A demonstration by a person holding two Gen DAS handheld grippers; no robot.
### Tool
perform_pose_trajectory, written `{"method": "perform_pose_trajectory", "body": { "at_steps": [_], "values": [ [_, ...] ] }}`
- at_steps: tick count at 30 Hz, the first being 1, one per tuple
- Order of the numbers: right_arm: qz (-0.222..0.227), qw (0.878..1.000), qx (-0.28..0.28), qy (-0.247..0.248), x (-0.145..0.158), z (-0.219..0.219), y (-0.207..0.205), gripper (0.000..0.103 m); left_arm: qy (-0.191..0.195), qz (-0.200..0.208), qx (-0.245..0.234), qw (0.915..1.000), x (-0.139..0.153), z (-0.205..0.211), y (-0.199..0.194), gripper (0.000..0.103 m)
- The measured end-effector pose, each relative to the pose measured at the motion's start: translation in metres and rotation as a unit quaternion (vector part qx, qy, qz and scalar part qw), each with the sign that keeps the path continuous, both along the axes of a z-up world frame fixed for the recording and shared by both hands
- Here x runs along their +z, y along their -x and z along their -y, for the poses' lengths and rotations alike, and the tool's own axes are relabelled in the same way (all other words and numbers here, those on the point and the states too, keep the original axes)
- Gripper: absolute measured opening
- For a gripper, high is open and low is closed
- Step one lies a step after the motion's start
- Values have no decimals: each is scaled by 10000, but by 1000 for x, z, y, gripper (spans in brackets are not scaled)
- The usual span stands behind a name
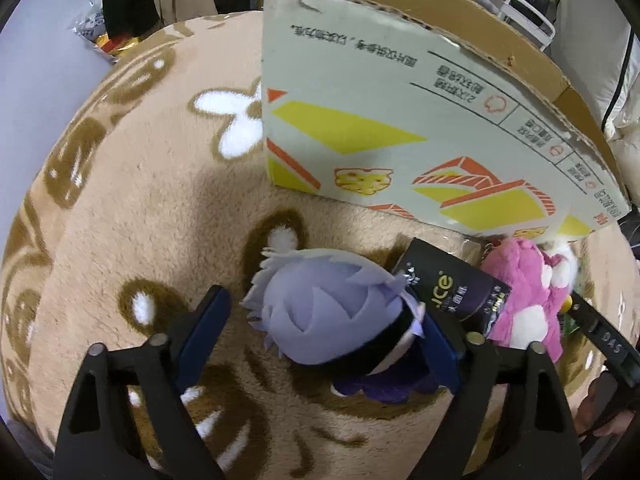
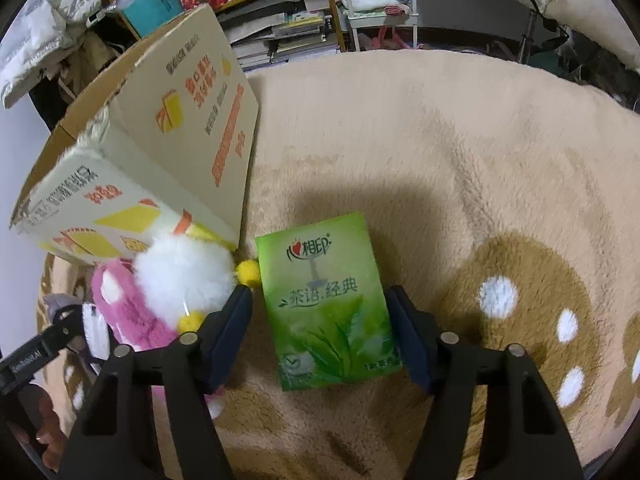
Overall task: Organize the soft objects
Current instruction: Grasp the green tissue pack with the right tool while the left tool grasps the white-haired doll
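In the left wrist view my left gripper (image 1: 320, 320) is open around a plush doll with a lilac head (image 1: 320, 312), which lies on the beige rug between the fingers. A dark tissue pack (image 1: 452, 284) and a pink plush (image 1: 524, 292) lie just right of it. In the right wrist view my right gripper (image 2: 320, 320) is open around a green tissue pack (image 2: 328, 304) lying flat on the rug. A white fluffy plush (image 2: 184, 276) and the pink plush (image 2: 116, 304) lie to its left. An open cardboard box (image 1: 400, 120) stands behind; it also shows in the right wrist view (image 2: 168, 148).
The beige rug with brown and white patterns (image 2: 480, 160) covers the floor. Cluttered shelves (image 2: 280, 8) stand behind the box. The left gripper's body (image 2: 36, 356) shows at the right view's lower left edge.
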State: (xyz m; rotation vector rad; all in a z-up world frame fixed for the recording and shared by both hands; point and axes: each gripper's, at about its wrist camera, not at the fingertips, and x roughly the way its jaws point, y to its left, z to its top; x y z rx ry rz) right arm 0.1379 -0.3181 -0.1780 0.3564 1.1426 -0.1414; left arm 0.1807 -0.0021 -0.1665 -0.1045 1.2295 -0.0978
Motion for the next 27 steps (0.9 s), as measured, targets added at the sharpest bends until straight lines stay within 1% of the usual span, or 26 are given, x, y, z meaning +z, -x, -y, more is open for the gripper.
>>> {"method": "perform_pose_trajectory", "body": {
  "at_steps": [1,3,8,14,18,22,27],
  "values": [
    [-15,10000,15,45,0,-1,-1,64,45,11,-9,10000,0,0,1,77],
    [-49,9999,35,151,0,-3,0,61,128,46,-12,9999,-1,-1,1,74],
    [7,9999,26,169,3,-4,3,60,267,82,49,9996,-2,-5,5,68],
    [108,9999,9,59,6,0,11,60,91,224,-26,9997,3,2,17,65],
    [238,9997,10,6,15,0,17,60,-128,375,-17,9992,11,11,26,65],
    [545,9984,116,-21,31,-6,25,60,-167,596,-1,9981,24,13,36,65],
    [946,9952,257,-6,50,-15,34,60,-365,986,1,9945,42,15,51,65]
  ]
}}
